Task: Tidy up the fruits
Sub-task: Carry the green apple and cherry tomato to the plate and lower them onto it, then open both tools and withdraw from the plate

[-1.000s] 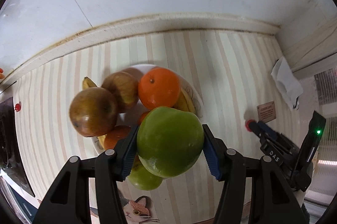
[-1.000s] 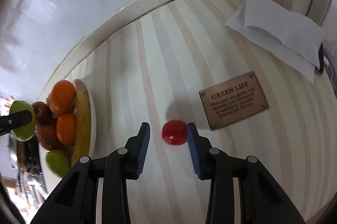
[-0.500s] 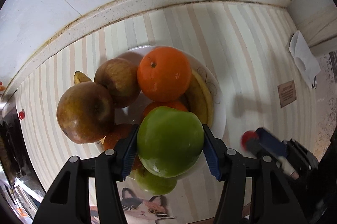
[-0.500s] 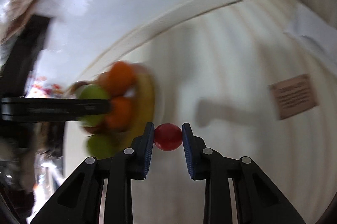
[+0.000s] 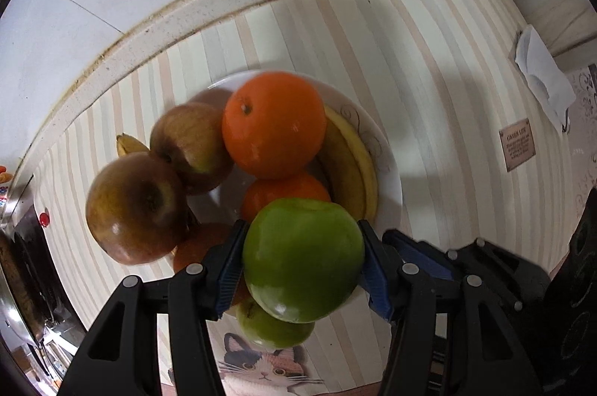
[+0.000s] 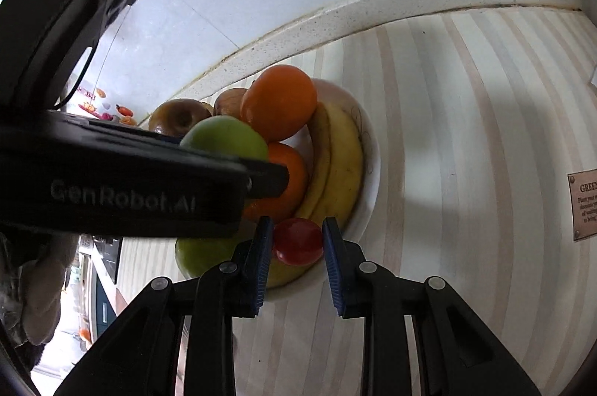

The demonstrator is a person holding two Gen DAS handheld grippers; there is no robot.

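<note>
My left gripper (image 5: pixel 302 275) is matte black plastic: two angular finger arms with triangular cut-outs, round silver screws at the joints, and ribbed blue pads (image 5: pixel 229 269) on the inner faces. My right gripper (image 6: pixel 296 256) is built the same, with the same blue pads (image 6: pixel 261 265) and silver screws. The left body carries grey "GenRobot.AI" lettering on its side. I wear a pale glove (image 6: pixel 41 288).

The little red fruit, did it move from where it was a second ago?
Yes. The little red fruit left the bare striped counter beside the brown plaque and now sits between the right gripper fingers, over the plate rim.
</note>
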